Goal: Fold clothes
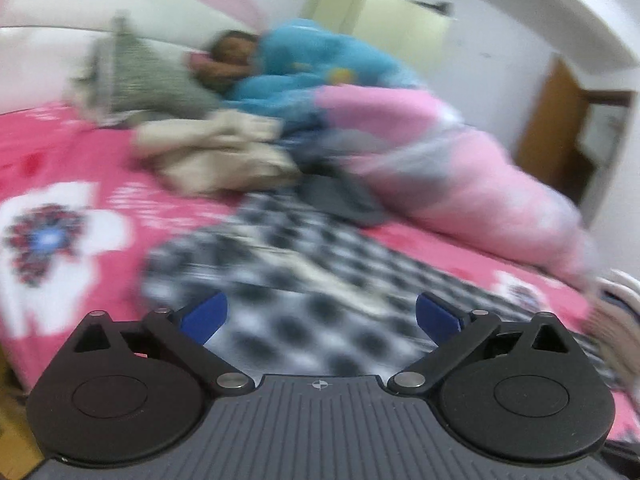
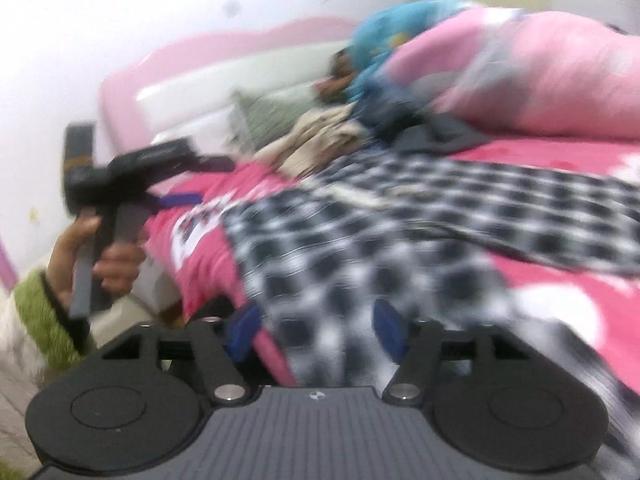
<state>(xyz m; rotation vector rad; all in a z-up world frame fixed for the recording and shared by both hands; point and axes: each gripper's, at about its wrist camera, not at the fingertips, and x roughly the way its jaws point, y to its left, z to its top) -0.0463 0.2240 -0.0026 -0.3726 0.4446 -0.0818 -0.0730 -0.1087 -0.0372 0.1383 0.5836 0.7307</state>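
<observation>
The left tongs (image 1: 318, 318) stand wide open above the checked garment (image 1: 304, 264), with nothing between the blue pads (image 1: 204, 316). The right tongs (image 2: 316, 330) are also parted; the cloth lies beyond them, not gripped. Both views are motion-blurred.

The garment lies spread flat across the pink bed sheet (image 1: 60, 152), reaching the bed's near edge, where part of it hangs over. Bare sheet to the left offers open room. At the far side lie a beige clothes pile (image 1: 216, 152), a grey pillow (image 1: 132, 76) and a pink quilt (image 1: 460, 160) to the right.

The garment shows a black-and-white check pattern with a pale inner strip.
</observation>
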